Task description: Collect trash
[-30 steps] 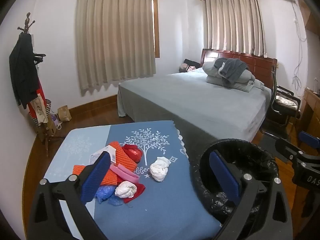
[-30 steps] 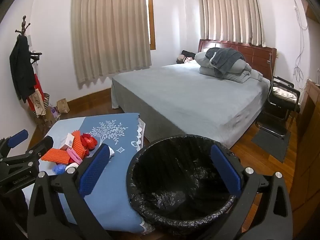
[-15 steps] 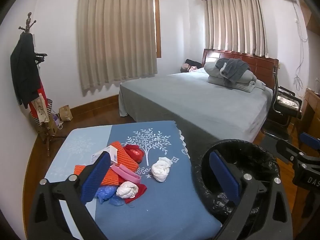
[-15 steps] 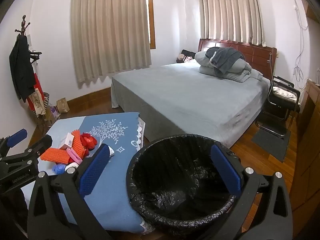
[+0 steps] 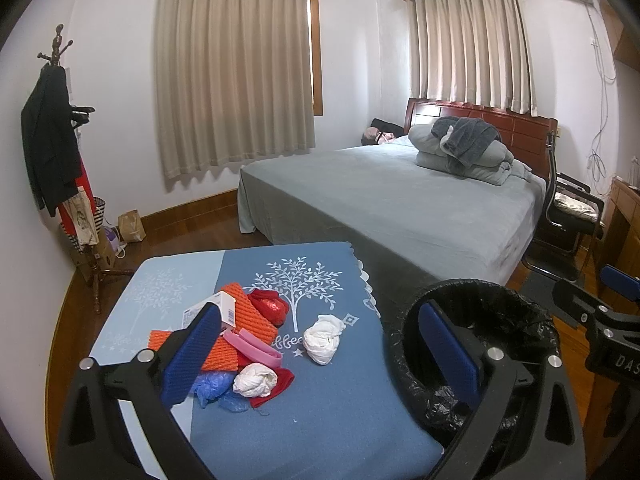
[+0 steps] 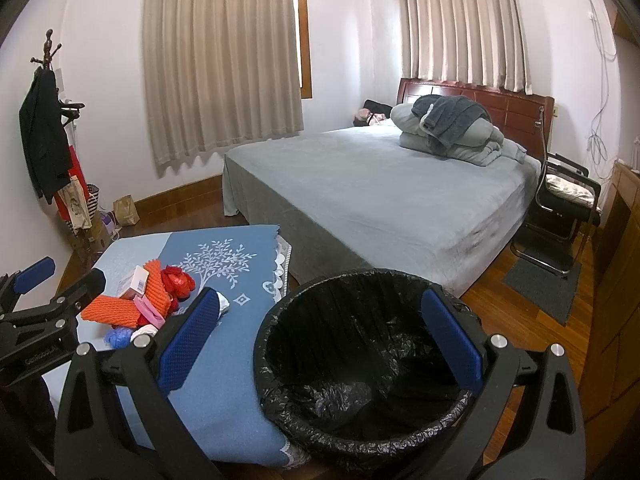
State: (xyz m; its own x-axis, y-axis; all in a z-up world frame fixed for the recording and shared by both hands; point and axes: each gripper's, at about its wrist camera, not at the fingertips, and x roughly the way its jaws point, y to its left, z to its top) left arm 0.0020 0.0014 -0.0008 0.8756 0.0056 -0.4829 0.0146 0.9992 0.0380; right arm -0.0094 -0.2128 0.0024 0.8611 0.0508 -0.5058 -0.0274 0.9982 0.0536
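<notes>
left tool [image 5: 320, 356] hovering over the blue cloth-covered surface [image 5: 328, 424], fingers spread wide, gripping nothing. right tool [image 6: 320, 336] poised above the black-lined trash bin [image 6: 360, 432], fingers likewise wide apart, nothing between them. bin standing upright just beside the surface's right edge, mouth open upward.

trash heaped on the left half of the surface, near its front. orange ridged foam sheet [image 5: 250, 312] lying flat, long axis running from front-left toward back-right; a second orange piece [image 5: 216, 354] below it, partly hidden behind the left tool's blue finger pad [image 5: 192, 358]. small white box [image 5: 224, 306] resting on the upper orange sheet, tilted, barcoded end facing front-right. red crumpled wrapper [image 5: 272, 306] touching the orange sheet's right side. pink strip [image 5: 252, 346] laid across the heap, long axis slanting from upper left down to lower right. white wad [image 5: 255, 379] at the front of the heap, on top of a red scrap [image 5: 280, 380]; blue plastic crumple [image 5: 212, 386] just left of it. another white wad [image 5: 322, 338] lying alone, apart from the heap, to its right, below the white tree print [image 5: 298, 284], between heap and bin.

beyond the surface, a grey bed [image 5: 400, 208]; coat rack [image 5: 52, 140] at far left.
</notes>
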